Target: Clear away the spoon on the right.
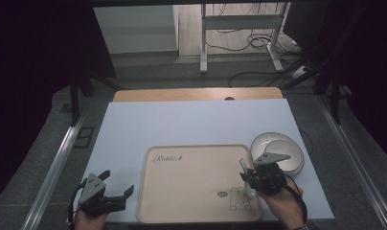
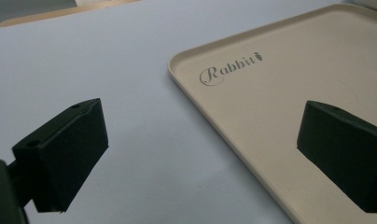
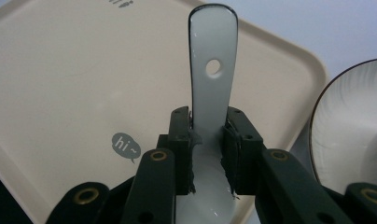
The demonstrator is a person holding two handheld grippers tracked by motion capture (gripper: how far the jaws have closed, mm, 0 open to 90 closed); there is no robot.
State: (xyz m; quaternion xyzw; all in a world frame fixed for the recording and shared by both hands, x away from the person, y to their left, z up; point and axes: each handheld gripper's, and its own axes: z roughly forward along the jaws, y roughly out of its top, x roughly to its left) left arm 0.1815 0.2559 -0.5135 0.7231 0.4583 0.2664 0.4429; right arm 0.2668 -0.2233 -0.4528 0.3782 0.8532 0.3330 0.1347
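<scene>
Two grippers at work, one on each side of the tray (image 1: 191, 191). Right gripper (image 3: 209, 149) closed on a white spoon (image 3: 212, 70), squeezed at the neck, handle pointing forward over the tray, probably so as to carry it level and steady. Spoon held above the tray's near right part, close to the "hi~" print (image 3: 126, 147). Bowl (image 1: 278, 151) just beside the tray's right edge, on the white table cover (image 1: 182, 124), likely the spoon's goal or origin; cannot tell which. Left gripper (image 1: 116, 189) wide apart, holding nothing, hovering left of the tray, apparently kept ready and out of the way.
</scene>
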